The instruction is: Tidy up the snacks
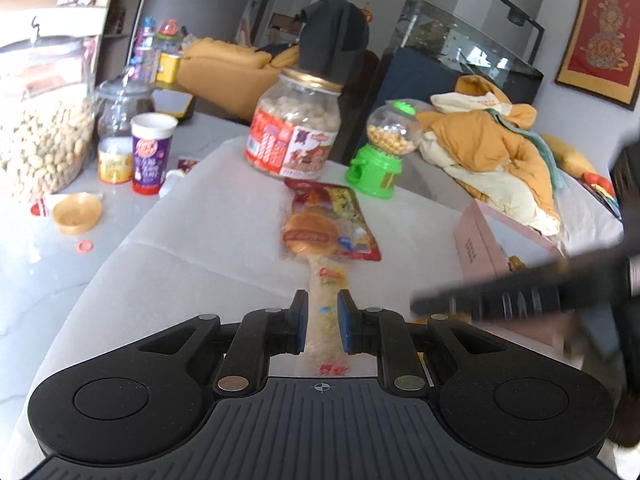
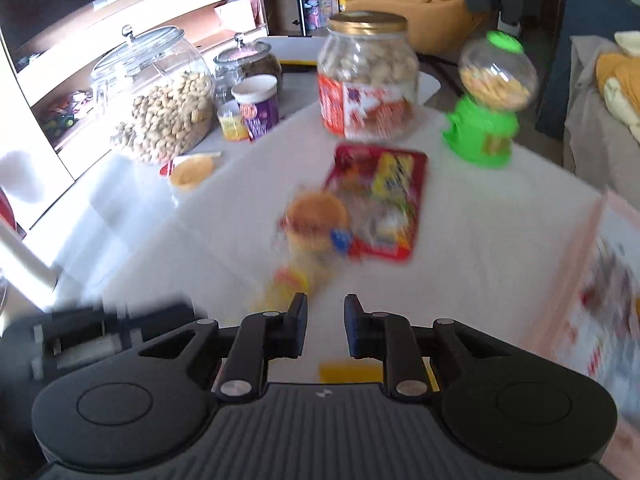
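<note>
My left gripper [image 1: 323, 298] is shut on a long pale snack stick packet [image 1: 326, 292] that runs between its pads over the white cloth [image 1: 200, 232]. Beyond its tip lies a bagged burger-shaped snack [image 1: 310, 234] on a red-edged snack bag [image 1: 348, 216]. My right gripper [image 2: 326, 306] is open and empty, just above the cloth, with the burger snack [image 2: 318, 220] and red bag [image 2: 380, 200] ahead of it. It also shows blurred at the right of the left wrist view [image 1: 520, 292]. The pink box [image 1: 480, 248] stands to the right.
A jar of puffed balls with a gold lid [image 1: 294, 128] and a green candy dispenser [image 1: 380, 152] stand at the back of the cloth. A big glass peanut jar [image 2: 164, 100], a purple cup [image 2: 260, 106], a small yellow tub [image 2: 232, 122] and a yellow lid [image 2: 190, 172] are at the left. Clothes [image 1: 500, 148] are piled at the right.
</note>
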`<state>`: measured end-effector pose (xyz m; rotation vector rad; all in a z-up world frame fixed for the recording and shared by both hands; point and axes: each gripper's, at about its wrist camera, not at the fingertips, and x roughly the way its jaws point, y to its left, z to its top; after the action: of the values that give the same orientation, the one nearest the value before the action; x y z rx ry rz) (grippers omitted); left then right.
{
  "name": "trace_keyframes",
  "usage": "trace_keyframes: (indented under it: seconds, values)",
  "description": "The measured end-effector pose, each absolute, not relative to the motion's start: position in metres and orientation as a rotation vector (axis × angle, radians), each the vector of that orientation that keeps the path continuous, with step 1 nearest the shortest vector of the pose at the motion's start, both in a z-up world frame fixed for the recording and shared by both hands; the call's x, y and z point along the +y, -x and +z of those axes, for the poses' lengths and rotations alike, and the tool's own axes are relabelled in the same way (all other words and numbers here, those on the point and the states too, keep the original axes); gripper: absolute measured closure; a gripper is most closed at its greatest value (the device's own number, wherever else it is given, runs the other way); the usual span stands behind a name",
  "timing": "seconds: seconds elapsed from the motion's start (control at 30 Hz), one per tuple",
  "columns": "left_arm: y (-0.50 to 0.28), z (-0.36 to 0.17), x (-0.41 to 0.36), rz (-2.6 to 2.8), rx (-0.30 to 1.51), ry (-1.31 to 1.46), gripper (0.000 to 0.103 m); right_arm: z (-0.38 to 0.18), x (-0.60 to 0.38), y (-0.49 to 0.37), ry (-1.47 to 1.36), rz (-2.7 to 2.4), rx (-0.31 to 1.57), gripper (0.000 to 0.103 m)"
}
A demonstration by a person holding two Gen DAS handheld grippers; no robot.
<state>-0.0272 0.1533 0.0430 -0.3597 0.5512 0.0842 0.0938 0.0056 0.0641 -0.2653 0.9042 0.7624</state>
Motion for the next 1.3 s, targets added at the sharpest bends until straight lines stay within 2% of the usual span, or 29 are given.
trace_keyframes:
  seconds: [0.03, 0.07, 0.13, 0.4, 0.6, 0.7, 0.77, 0.9, 1.0, 1.1, 1.23, 1.27, 1.3]
  values:
    - [0.025, 0.045, 0.151, 0.082, 0.546, 0.35, 0.084, 0.059, -0.006, -0.09, 0.258, 0.758, 0.907, 0.064]
    - [0.022, 0.046, 0.148, 0.082, 0.544, 0.341, 0.084, 0.053, -0.014, -0.088, 0.256, 0.744, 0.897, 0.045]
    - [0.012, 0.048, 0.145, 0.086, 0.547, 0.321, 0.084, 0.039, -0.029, -0.08, 0.273, 0.694, 0.857, 0.034]
    - [-0.072, 0.06, 0.164, 0.165, 0.577, 0.253, 0.084, 0.014, -0.088, -0.056, 0.206, 0.677, 0.815, 0.035]
    - [-0.135, 0.036, 0.197, 0.207, 0.728, 0.345, 0.082, 0.007, -0.118, -0.039, 0.15, 0.674, 0.742, 0.034]
    - [-0.126, 0.029, 0.199, 0.18, 0.73, 0.377, 0.08, 0.006, -0.125, -0.035, 0.123, 0.669, 0.718, 0.034]
    - [-0.117, 0.029, 0.193, 0.131, 0.76, 0.407, 0.075, 0.006, -0.128, -0.038, 0.103, 0.672, 0.723, 0.033]
    - [-0.101, 0.038, 0.173, -0.005, 0.793, 0.38, 0.075, 0.006, -0.128, -0.04, 0.092, 0.677, 0.725, 0.031]
    - [-0.078, 0.055, 0.161, 0.008, 0.741, 0.278, 0.075, 0.005, -0.125, -0.038, 0.103, 0.671, 0.72, 0.031]
    - [-0.052, 0.061, 0.142, 0.017, 0.778, 0.165, 0.075, 0.004, -0.125, -0.037, 0.109, 0.669, 0.718, 0.03]
    - [-0.026, 0.049, 0.117, 0.01, 0.841, 0.037, 0.074, 0.004, -0.123, -0.036, 0.118, 0.671, 0.718, 0.028]
    - [-0.021, 0.044, 0.111, 0.014, 0.845, 0.002, 0.07, 0.004, -0.122, -0.035, 0.124, 0.669, 0.716, 0.027]
    - [-0.018, 0.04, 0.108, 0.008, 0.835, -0.019, 0.069, 0.004, -0.121, -0.034, 0.133, 0.666, 0.714, 0.027]
